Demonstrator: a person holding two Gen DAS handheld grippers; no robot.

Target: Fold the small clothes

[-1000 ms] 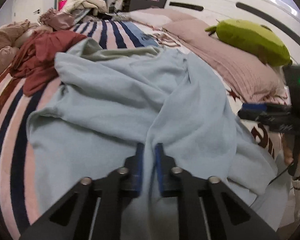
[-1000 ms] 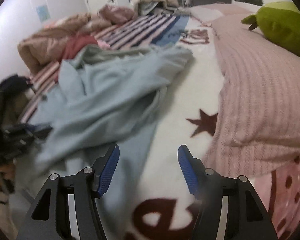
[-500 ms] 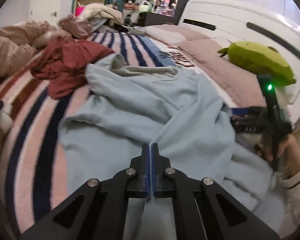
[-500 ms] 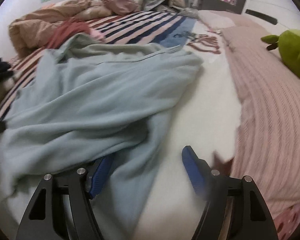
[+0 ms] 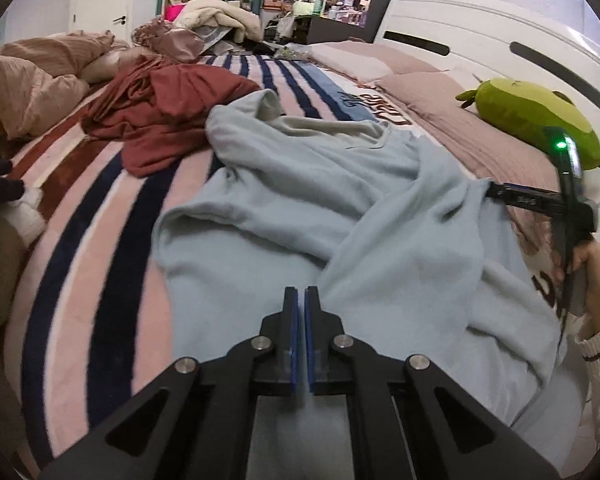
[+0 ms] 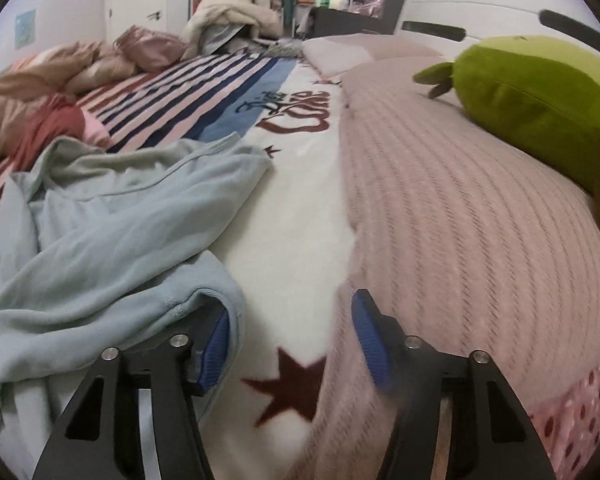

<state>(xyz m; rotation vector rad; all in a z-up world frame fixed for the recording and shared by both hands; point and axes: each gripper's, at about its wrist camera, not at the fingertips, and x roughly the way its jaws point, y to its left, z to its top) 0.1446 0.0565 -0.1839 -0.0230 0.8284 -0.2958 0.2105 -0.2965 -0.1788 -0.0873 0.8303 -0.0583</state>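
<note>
The light blue garment (image 5: 308, 216) is spread crumpled on the striped bed (image 5: 100, 208). It is judged soft, light and limp, so hems or cuffs are the best places to hold. The left gripper (image 5: 301, 300) is clenched on its near edge. The right gripper (image 6: 290, 340), whose jaws have just been closing, is released beside a cuff (image 6: 216, 300).

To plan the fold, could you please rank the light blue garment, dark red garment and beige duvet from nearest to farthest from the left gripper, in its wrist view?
1. light blue garment, at the left gripper
2. dark red garment, upper left
3. beige duvet, far left
</note>
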